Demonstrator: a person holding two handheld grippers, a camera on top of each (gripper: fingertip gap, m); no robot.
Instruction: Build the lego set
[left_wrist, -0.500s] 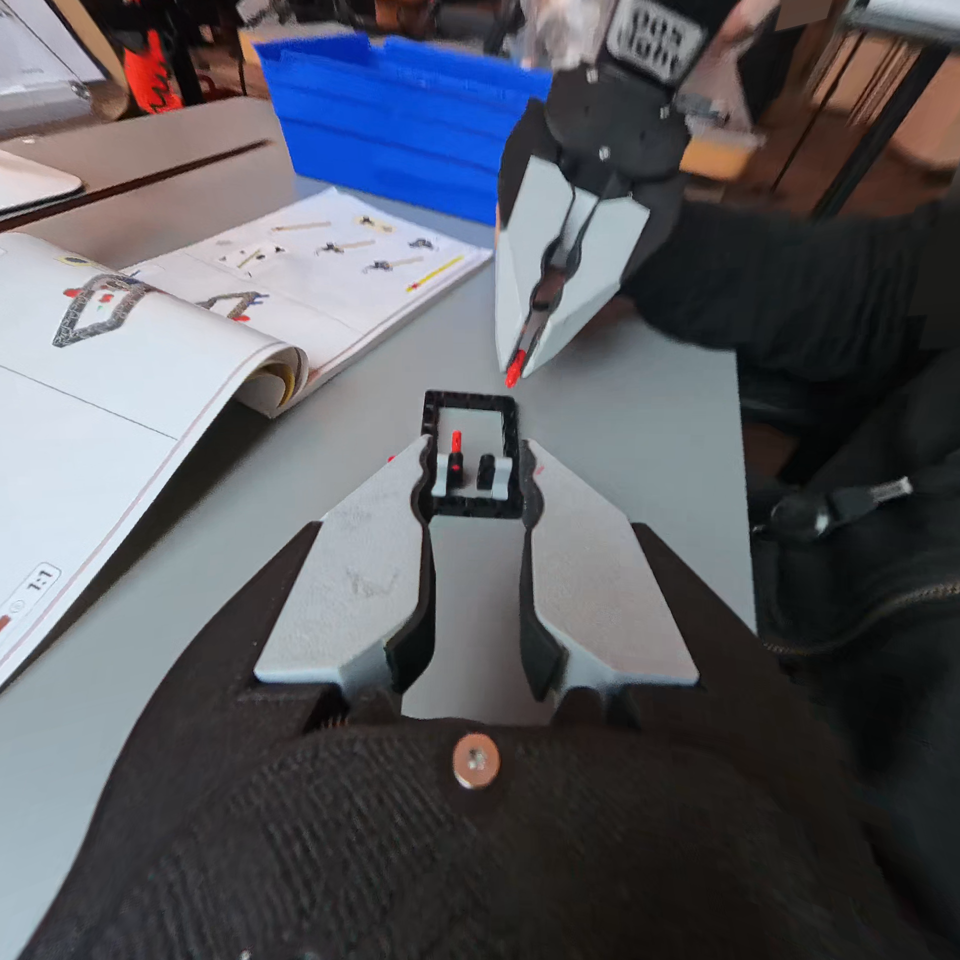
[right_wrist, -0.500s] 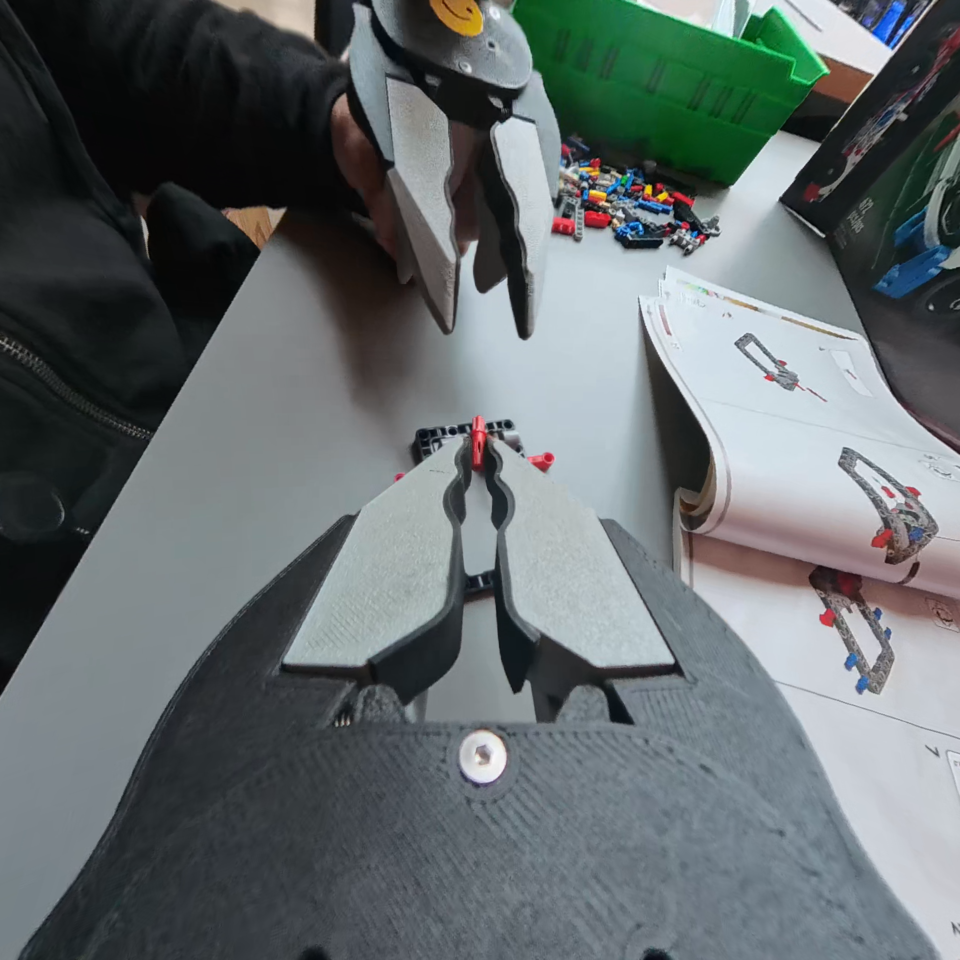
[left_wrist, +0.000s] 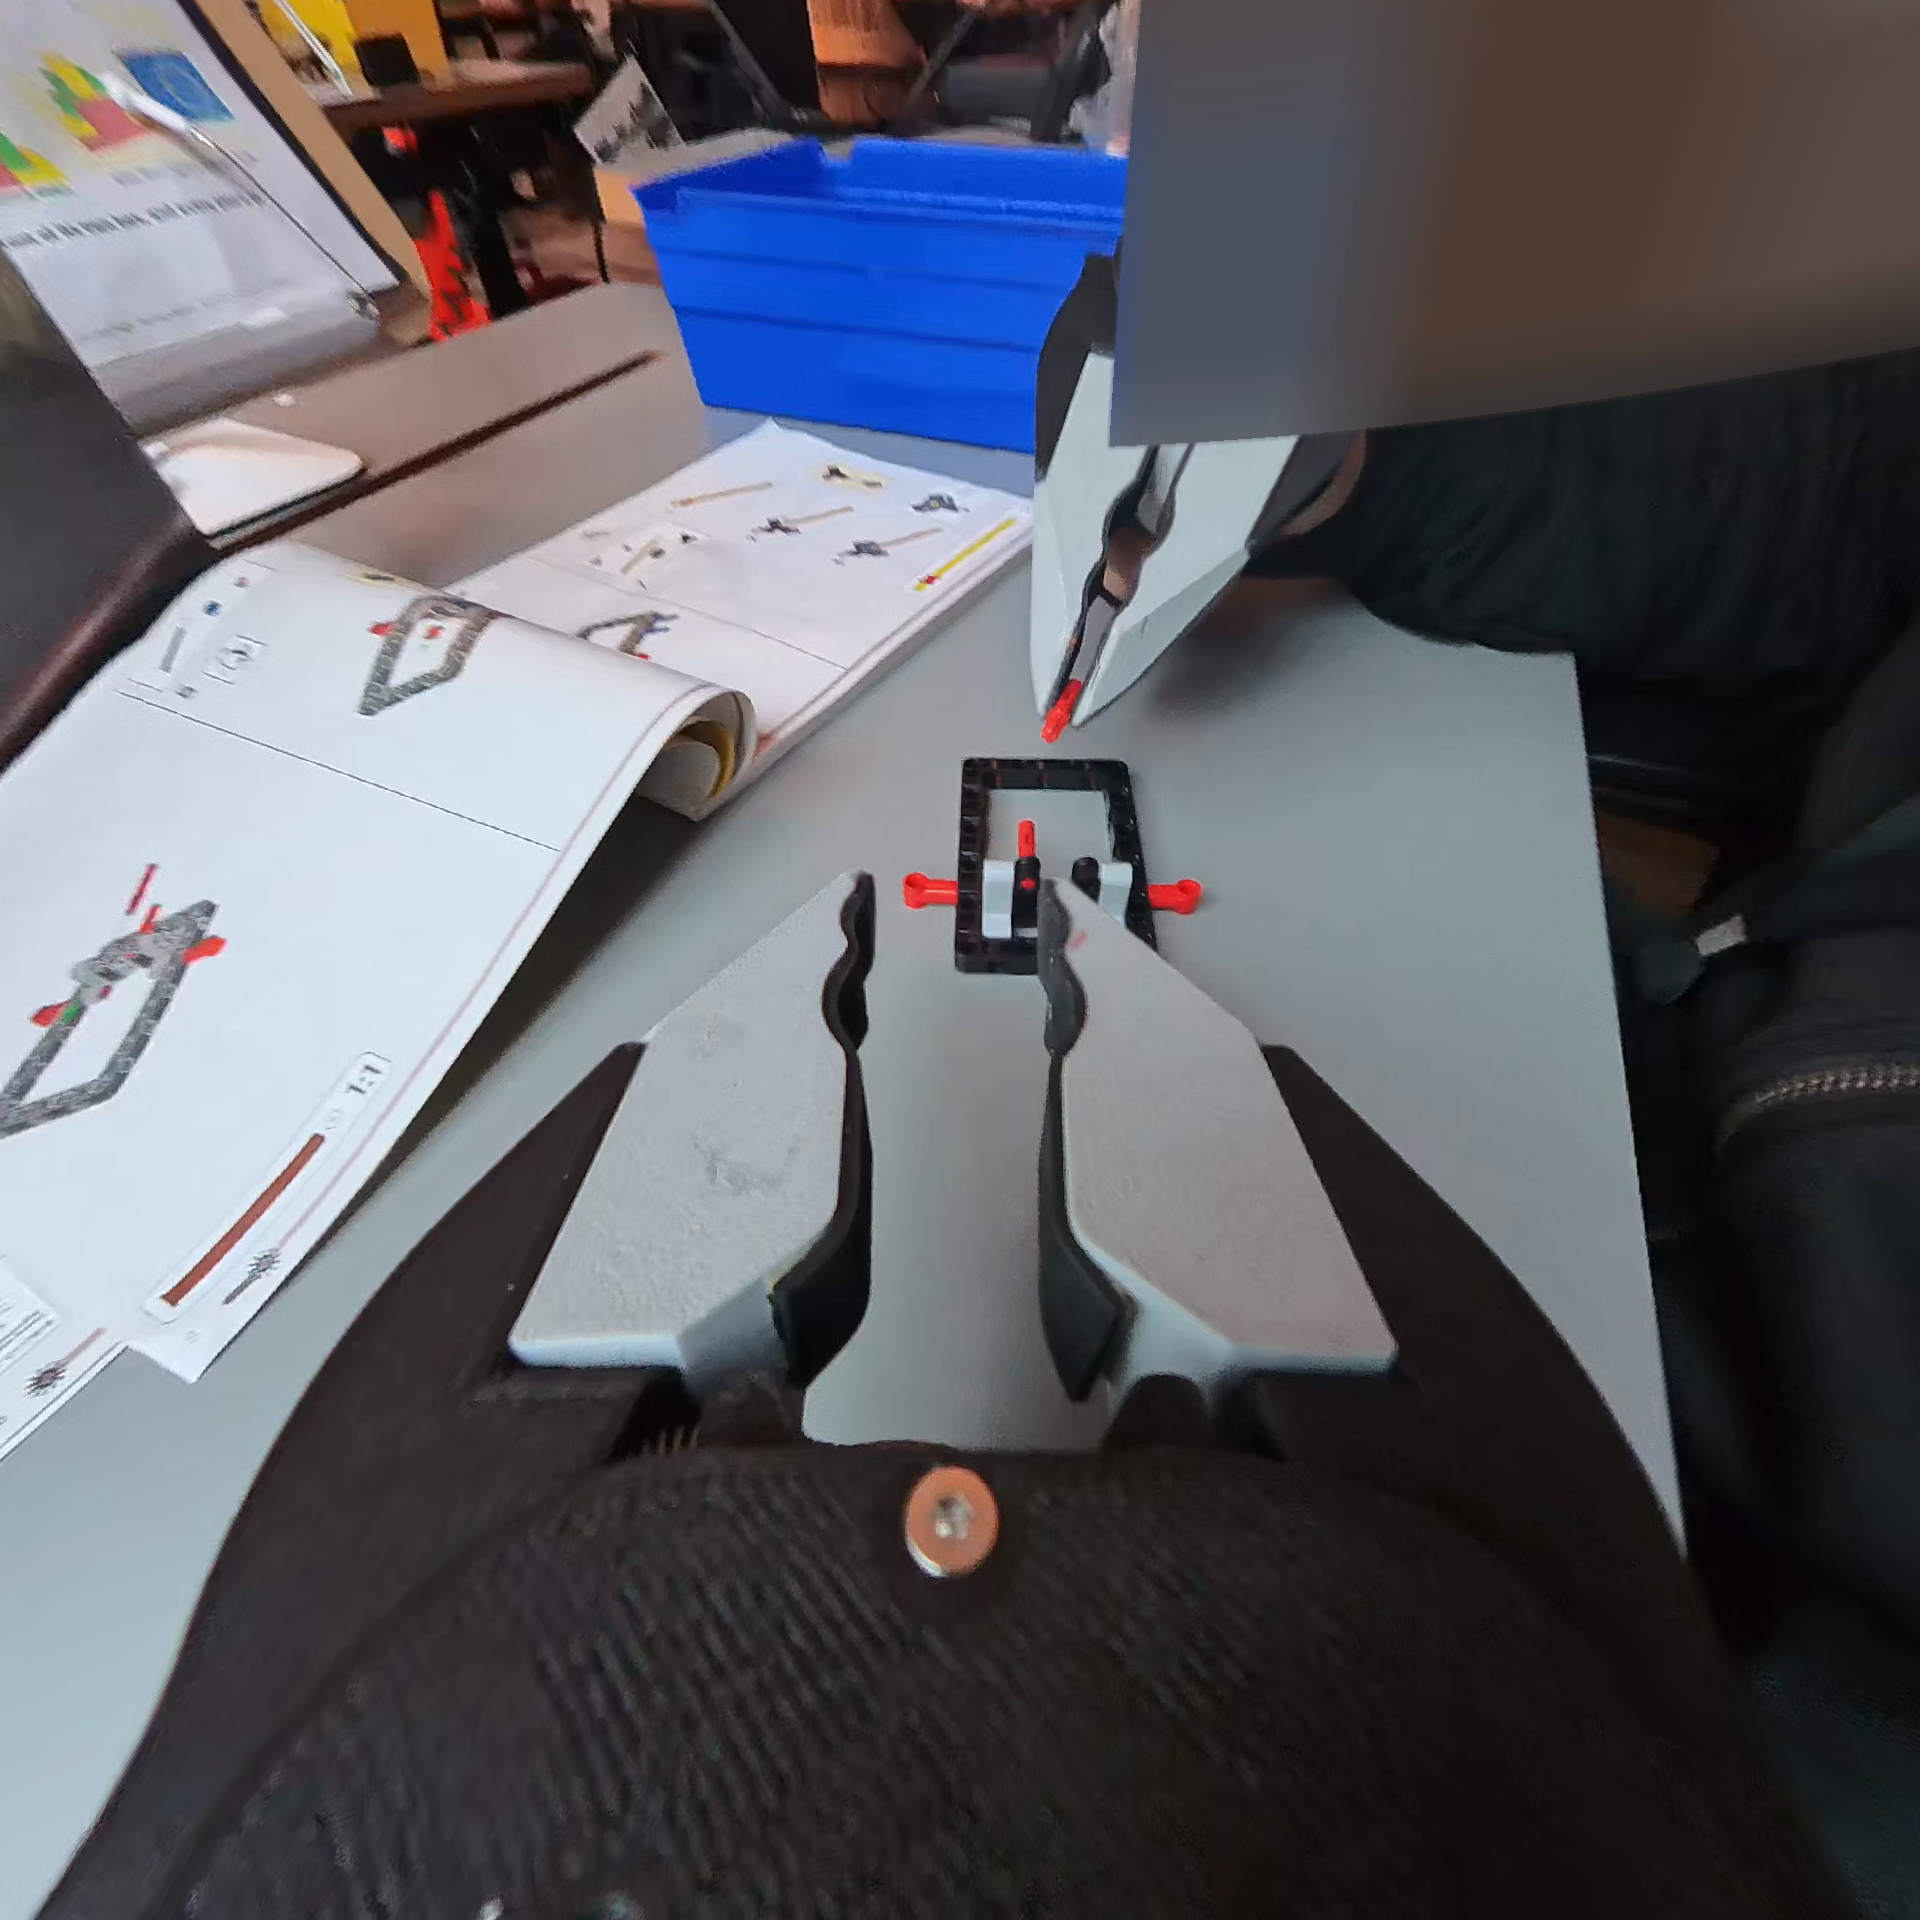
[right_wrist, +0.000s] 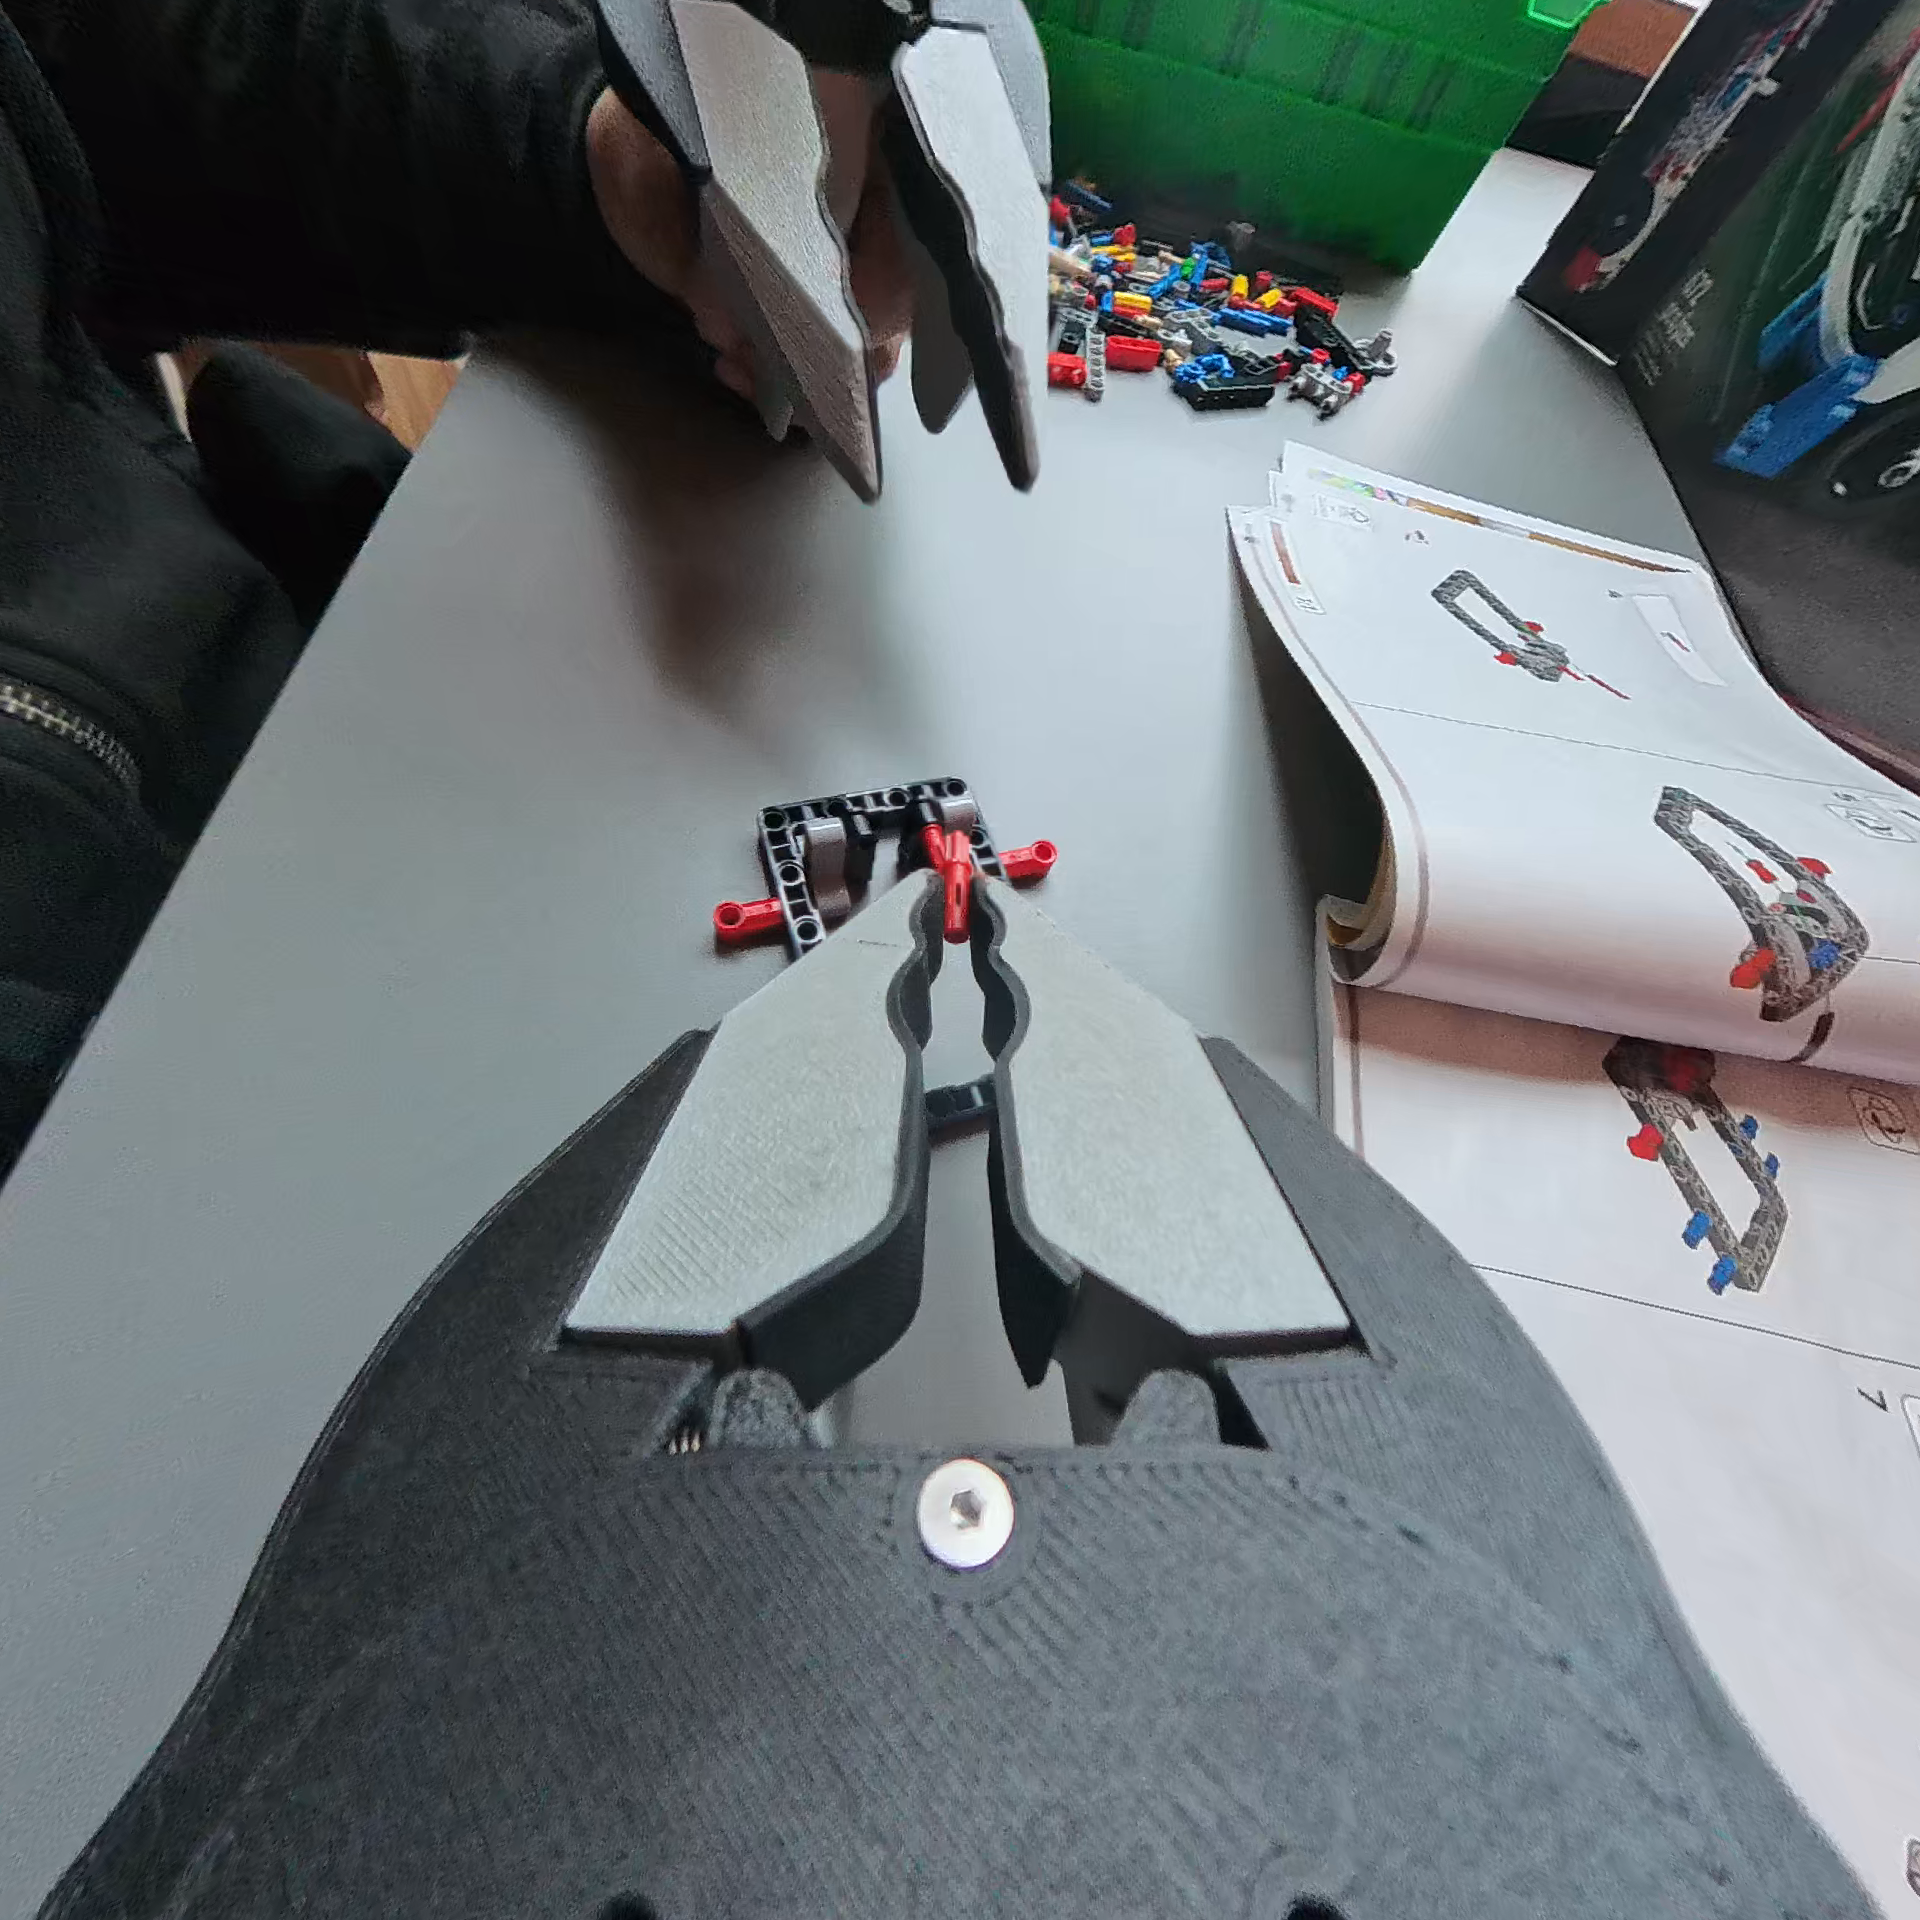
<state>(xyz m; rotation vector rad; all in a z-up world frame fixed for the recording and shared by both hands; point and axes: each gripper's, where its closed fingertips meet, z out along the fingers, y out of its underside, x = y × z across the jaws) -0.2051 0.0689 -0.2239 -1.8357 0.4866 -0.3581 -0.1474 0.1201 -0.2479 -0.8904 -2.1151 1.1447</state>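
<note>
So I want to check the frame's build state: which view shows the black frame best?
The left wrist view: the whole black frame lies unobstructed, apart from the left gripper. In the right wrist view, the right gripper and its red pin cover part of it.

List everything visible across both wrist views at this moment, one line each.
Black frame: one, black, with grey and red parts, table centre.
Red pin: one, in right gripper's tips.
Loose pieces: many, mixed colours, by the green bin.
Instruction booklet: one, white, open.
Blue bin: one, far edge.
Green bin: one, far edge.
Set box: one, dark.
Table: one, grey.
Left gripper: open, empty.
Right gripper: shut on pin.
</note>
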